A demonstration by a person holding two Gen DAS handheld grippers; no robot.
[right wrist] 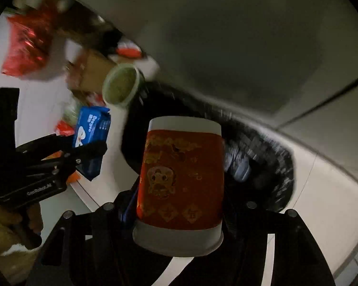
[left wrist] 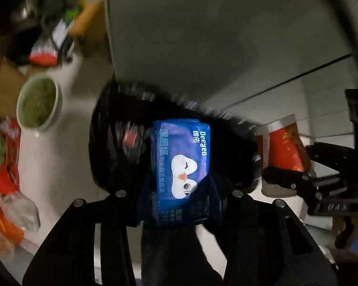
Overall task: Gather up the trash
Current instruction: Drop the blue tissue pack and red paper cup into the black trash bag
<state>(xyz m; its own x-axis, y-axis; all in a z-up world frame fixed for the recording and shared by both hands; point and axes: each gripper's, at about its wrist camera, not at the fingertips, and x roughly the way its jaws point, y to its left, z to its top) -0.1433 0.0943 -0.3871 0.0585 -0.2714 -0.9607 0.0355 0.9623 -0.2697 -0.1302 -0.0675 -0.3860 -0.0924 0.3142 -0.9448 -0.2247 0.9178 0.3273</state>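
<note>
A blue wet-wipe pack (left wrist: pixel 181 157) is clamped between the fingers of my left gripper (left wrist: pixel 179 193), which is shut on it. It hangs over the mouth of a black trash bin (left wrist: pixel 112 124). On the right of the left wrist view, my right gripper (left wrist: pixel 298 166) holds a red-and-white paper cup (left wrist: pixel 284 147). In the right wrist view the cup (right wrist: pixel 181 174) sits base-up between the fingers of my right gripper (right wrist: pixel 179 206), above the bin (right wrist: pixel 269 157). My left gripper (right wrist: pixel 88 147) with the pack (right wrist: pixel 93 124) shows at the left.
A pale green bowl (left wrist: pixel 38 102) with greenish contents stands on the white surface left of the bin. Red wrappers and clear plastic (left wrist: pixel 2 171) lie at the far left. A red bag (right wrist: pixel 26 45) and a cardboard box (right wrist: pixel 95 71) lie beyond. A grey wall (left wrist: pixel 202 35) rises behind the bin.
</note>
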